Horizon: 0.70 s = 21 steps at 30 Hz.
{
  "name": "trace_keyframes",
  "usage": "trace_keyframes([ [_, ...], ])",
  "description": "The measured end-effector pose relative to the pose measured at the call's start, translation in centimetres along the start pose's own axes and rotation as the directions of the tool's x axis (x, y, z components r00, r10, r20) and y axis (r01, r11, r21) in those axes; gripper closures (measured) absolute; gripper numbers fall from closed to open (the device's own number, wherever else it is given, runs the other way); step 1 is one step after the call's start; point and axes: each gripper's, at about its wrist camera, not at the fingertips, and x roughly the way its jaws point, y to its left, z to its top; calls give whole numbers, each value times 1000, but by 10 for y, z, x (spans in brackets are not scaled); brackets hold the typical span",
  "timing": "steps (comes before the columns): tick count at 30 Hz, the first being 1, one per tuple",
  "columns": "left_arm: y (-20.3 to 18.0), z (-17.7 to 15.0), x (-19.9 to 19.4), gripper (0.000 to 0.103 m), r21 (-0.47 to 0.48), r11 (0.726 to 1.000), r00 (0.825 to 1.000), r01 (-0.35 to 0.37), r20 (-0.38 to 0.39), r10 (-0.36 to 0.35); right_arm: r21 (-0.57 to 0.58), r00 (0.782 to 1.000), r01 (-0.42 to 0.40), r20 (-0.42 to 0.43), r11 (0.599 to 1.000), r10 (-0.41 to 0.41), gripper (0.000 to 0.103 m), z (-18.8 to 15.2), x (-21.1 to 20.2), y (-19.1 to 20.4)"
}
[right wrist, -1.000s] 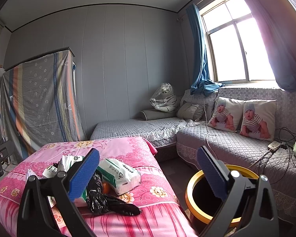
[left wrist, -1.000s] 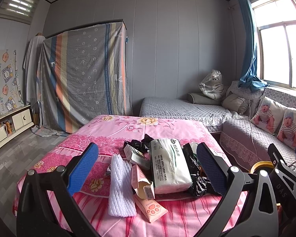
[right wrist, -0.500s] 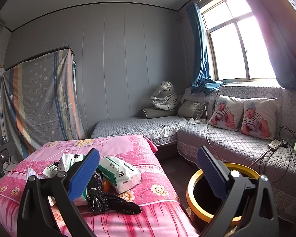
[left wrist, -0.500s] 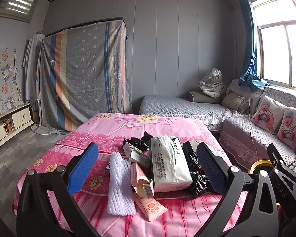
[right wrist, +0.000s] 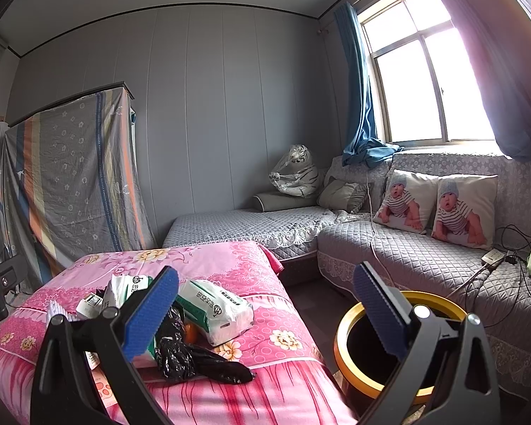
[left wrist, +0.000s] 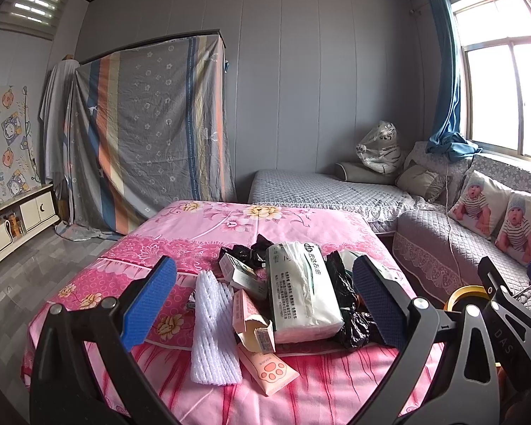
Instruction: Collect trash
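Both claws wide open, holding nothing.
The trash pile point(left wrist: 283, 297) lies ahead of the left gripper point(left wrist: 262, 301); the right gripper point(right wrist: 265, 310) is between pile and bin point(right wrist: 350, 364).

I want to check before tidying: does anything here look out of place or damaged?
Yes. Litter lies heaped on the pink bedspread: a crumpled black plastic bag, a torn-open pink carton and white foam netting. The yellow-rimmed bin stands beside the bed.

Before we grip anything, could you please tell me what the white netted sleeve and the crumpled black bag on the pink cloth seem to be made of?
White netted sleeve: looks like soft foam mesh, matte, with an open lattice of holes. Crumpled black bag: probably thin plastic film, glossy, with sharp creases catching highlights.
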Motion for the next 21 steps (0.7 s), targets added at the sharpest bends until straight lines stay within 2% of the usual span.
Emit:
trace_keyframes([
  [21, 2, 4, 1, 8, -6, 1000, 1000, -2, -19, 2, -7, 1000, -20, -6, 1000, 20, 8, 2, 4, 1],
])
